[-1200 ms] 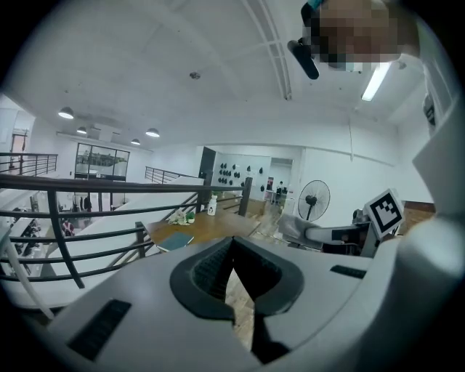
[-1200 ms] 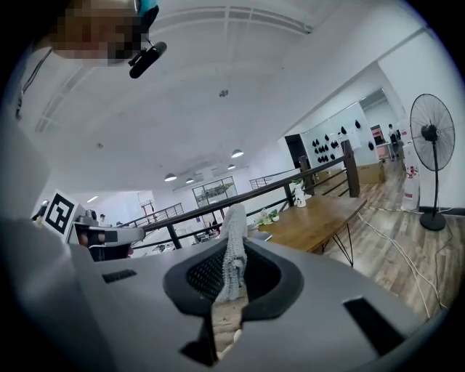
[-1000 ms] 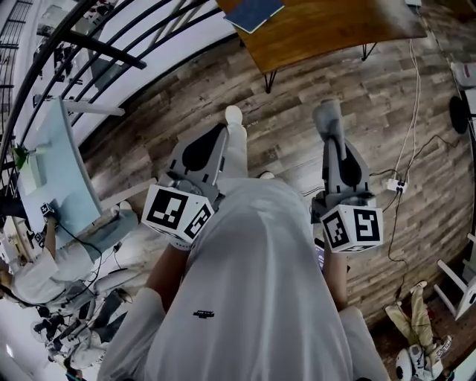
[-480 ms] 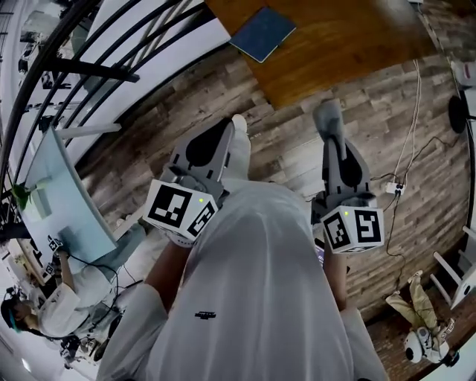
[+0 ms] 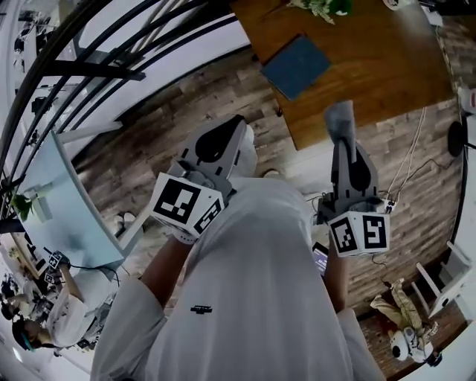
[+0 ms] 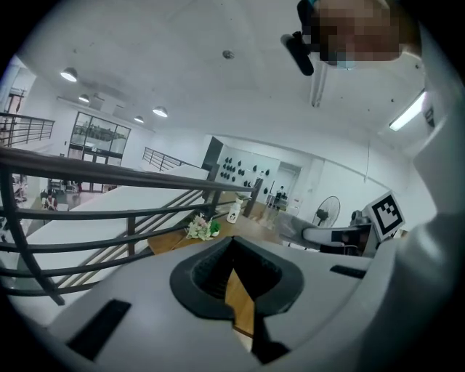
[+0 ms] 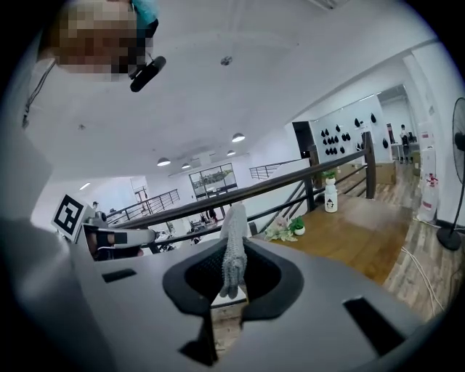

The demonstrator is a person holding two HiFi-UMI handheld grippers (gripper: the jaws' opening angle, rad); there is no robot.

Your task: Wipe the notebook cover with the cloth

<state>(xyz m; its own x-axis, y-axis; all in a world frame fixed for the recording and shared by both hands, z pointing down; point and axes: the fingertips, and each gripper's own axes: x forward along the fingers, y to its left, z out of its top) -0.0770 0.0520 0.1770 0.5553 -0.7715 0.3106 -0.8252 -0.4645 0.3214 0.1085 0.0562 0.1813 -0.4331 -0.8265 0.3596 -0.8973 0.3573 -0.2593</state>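
Note:
A dark blue notebook lies flat on the wooden table, near its left edge, in the head view. My right gripper is held over the floor just short of the table's front edge. It is shut on a grey knitted cloth that sticks up past its jaws. The right gripper view shows that cloth pinched between the jaws. My left gripper hangs to the left over the floor, below the notebook. Its jaws meet with nothing between them.
A small plant and a white bottle stand at the table's far side. A black railing runs along the left. Cables and a power strip lie on the wooden floor at right. A glass desk stands lower left.
The table and notebook have come lower and closer in the head view. Both grippers have moved forward toward the table's edge, and the cloth is still held in the right one.

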